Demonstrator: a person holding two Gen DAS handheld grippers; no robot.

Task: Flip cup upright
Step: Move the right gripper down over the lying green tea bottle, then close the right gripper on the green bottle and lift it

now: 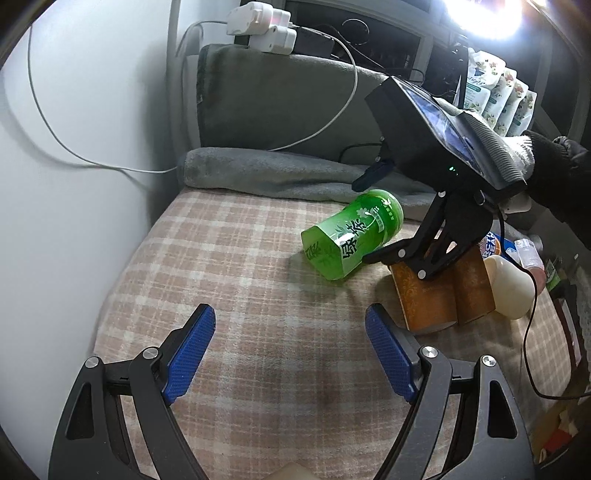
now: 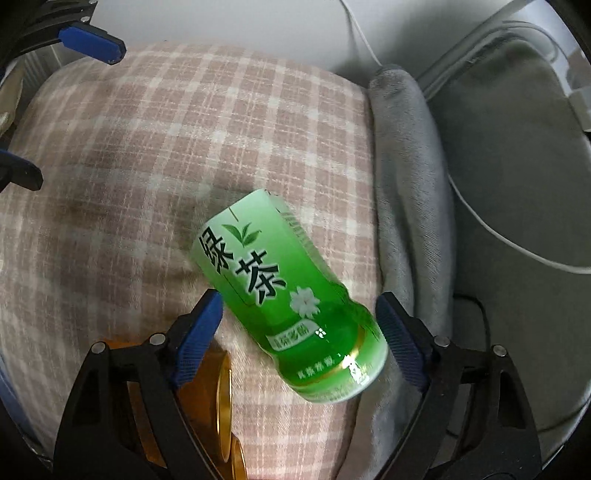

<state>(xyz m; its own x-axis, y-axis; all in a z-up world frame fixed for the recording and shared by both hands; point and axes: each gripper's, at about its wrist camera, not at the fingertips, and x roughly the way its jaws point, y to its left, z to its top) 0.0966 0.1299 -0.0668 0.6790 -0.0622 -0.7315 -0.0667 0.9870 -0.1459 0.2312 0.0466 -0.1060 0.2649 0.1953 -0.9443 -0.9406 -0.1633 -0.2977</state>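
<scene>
A green plastic cup (image 1: pixel 351 234) with Chinese tea lettering lies on its side on a pink plaid cloth (image 1: pixel 258 302). In the right wrist view the cup (image 2: pixel 284 295) lies between my right gripper's open blue pads, which stand on either side of it without touching. My right gripper (image 2: pixel 299 321) hovers just over the cup; in the left wrist view it (image 1: pixel 399 258) comes in from the right. My left gripper (image 1: pixel 290 347) is open and empty, well short of the cup.
Brown patterned boxes (image 1: pixel 443 295) and a cream bottle (image 1: pixel 511 291) sit right of the cup. A folded grey towel (image 1: pixel 277 173) lies behind it, with a grey cushion (image 1: pixel 280 96), white chargers (image 1: pixel 262 26) and cables. A wall is on the left.
</scene>
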